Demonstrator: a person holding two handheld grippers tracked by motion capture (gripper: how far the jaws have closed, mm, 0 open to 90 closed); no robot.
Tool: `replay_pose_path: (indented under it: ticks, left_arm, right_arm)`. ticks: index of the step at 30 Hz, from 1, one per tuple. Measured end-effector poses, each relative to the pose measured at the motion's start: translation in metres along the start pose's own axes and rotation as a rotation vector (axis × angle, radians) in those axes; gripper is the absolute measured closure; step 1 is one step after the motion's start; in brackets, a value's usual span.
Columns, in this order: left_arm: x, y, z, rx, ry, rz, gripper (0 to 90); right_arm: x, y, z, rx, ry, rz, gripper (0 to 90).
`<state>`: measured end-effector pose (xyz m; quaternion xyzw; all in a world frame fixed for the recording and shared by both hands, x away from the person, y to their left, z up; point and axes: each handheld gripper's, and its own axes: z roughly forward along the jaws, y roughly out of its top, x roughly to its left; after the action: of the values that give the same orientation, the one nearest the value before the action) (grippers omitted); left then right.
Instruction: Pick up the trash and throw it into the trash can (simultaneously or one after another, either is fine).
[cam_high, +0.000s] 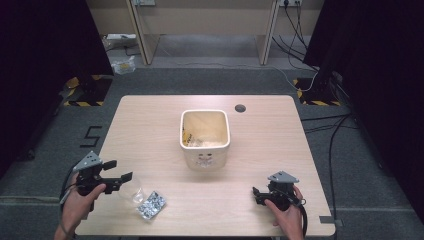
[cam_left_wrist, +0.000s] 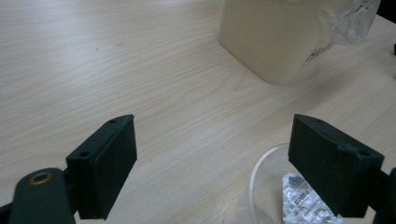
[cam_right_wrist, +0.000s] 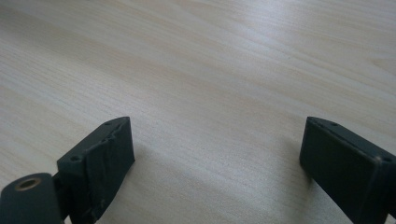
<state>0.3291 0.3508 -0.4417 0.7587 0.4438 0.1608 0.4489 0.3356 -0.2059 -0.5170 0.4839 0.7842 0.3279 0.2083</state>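
Note:
A cream square bin (cam_high: 205, 145) stands at the middle of the wooden table (cam_high: 150, 125), with crumpled wrapping inside. Near the front left a clear plastic cup (cam_high: 131, 191) lies on its side beside a silvery packet (cam_high: 152, 204). My left gripper (cam_high: 120, 170) is open just left of the cup. In the left gripper view its jaws (cam_left_wrist: 212, 140) stand wide apart, the cup's rim (cam_left_wrist: 266, 182) lies by the right jaw, and the bin (cam_left_wrist: 271, 42) is ahead. My right gripper (cam_high: 257, 195) is open low over bare wood (cam_right_wrist: 215, 154) at the front right.
A dark round cable hole (cam_high: 240, 108) sits near the table's far edge. Clear crinkled plastic (cam_left_wrist: 352, 18) shows beside the bin in the left gripper view. Cables (cam_high: 330, 145) trail on the grey floor to the right, and black curtains flank both sides.

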Motion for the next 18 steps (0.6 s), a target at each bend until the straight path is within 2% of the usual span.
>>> replay_pose_path:
  ticks: [5,8,10,12,15,18]
  left_arm:
    - [-0.004,-0.002,-0.003,0.003,0.004,0.003,14.9]
    - [-0.003,-0.007,0.002,0.036,-0.006,-0.004,16.6]
    - [-0.003,-0.008,0.004,0.041,-0.01,-0.006,19.0]
    - [-0.003,-0.01,0.007,0.053,-0.02,-0.004,25.2]
    - [-0.005,-0.012,0.011,0.083,-0.021,0.025,30.8]
    - [-0.007,-0.013,0.013,0.09,-0.021,0.042,35.6]
  right_arm:
    - [0.0,0.0,0.0,0.0,0.0,0.0,10.5]
    - [0.0,0.0,0.0,0.0,-0.001,0.0,10.5]
    - [0.0,0.0,0.0,0.0,-0.001,0.0,10.5]
    - [0.0,0.0,0.0,0.0,-0.001,0.0,10.5]
    - [0.0,0.0,0.0,0.0,0.0,-0.001,10.5]
    - [0.0,0.0,0.0,0.0,0.0,-0.001,10.5]
